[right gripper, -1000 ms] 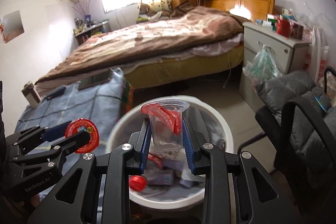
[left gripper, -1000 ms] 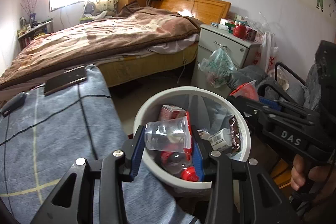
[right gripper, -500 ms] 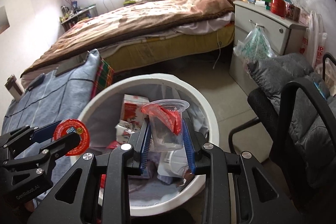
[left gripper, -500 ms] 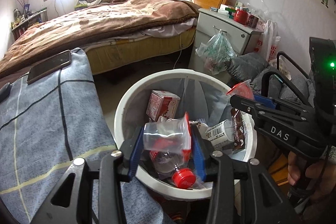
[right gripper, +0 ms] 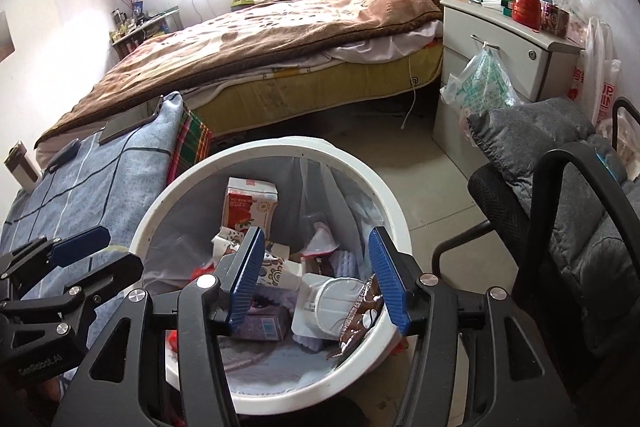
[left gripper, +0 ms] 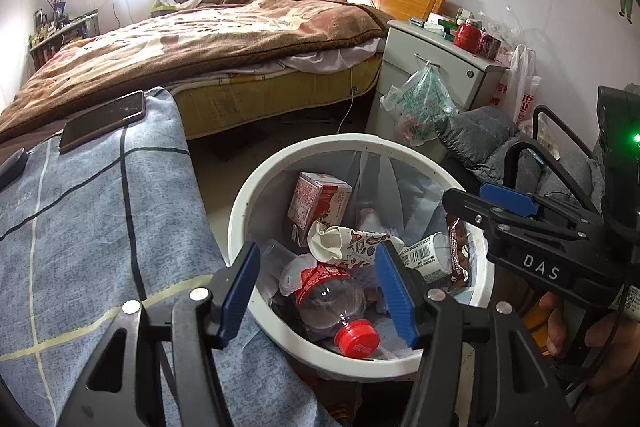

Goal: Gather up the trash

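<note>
- Over the white bin (left gripper: 362, 361), at 6 o'clock in both wrist views, your two grippers hang with nothing between their blue pads.
- Your left gripper (left gripper: 318, 291) has its jaws apart and opening; only the binned clear bottle with the red cap (left gripper: 340, 307) shows through the gap, lying in the trash below.
- Your right gripper (right gripper: 316, 279) is likewise spread and opening, empty, above a white lidded tub (right gripper: 334, 303) and a brown wrapper (right gripper: 358, 315) near the rim.
- The trash already sits inside: a red-and-white carton (left gripper: 318, 205) at 12 o'clock in the bin, and a crumpled paper cup (left gripper: 340, 241) beside it.
- To finish this release well, I judge you should let the jaws spread fully, then lift straight up so no pad snags the thin liner (right gripper: 320, 195) or drags a piece out.
- Watch the black chair arm (right gripper: 560, 195) at 3 o'clock of the right view; it stands near the bin.
- At 9 o'clock, the blue checked cloth (left gripper: 80, 227) touches the bin's rim, with a phone (left gripper: 102, 119) lying on its far end; steer clear of it.
- Your grippers are close to each other, so withdraw them apart.
</note>
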Tool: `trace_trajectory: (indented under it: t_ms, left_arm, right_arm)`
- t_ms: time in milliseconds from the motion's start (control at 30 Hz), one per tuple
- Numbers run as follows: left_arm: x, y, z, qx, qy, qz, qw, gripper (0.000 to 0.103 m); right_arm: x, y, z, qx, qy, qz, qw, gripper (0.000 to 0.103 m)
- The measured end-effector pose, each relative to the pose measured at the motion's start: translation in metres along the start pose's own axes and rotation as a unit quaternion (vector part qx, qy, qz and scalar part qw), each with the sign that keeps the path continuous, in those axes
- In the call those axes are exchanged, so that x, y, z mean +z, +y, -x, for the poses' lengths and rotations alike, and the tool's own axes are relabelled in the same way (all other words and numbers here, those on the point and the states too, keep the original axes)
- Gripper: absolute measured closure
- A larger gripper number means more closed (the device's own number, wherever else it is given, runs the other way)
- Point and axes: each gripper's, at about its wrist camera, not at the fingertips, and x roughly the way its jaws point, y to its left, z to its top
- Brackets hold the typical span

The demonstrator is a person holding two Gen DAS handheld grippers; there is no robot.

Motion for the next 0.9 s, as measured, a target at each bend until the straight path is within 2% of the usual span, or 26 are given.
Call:
trace_trajectory:
  t_ms: [200,467,700,900]
  left_arm:
    - [-0.004,0.000,0.013,0.000,-0.016,0.001,0.9999,0.038]
    - [-0.015,0.002,0.034,0.024,-0.044,0.007,0.9987,0.038]
    - [-0.030,-0.003,0.061,0.052,-0.077,-0.003,0.9957,0.038]
    - [-0.048,-0.003,0.084,0.066,-0.104,0.010,0.9923,0.038]
  right_arm:
    - [-0.003,0.003,0.010,0.009,-0.016,-0.008,1.000,0.047]
    - [-0.016,0.011,0.035,0.007,-0.042,-0.014,0.999,0.047]
    - [-0.033,0.023,0.060,-0.023,-0.085,-0.007,0.996,0.047]
    - [-0.049,0.032,0.080,-0.037,-0.113,-0.006,0.993,0.047]
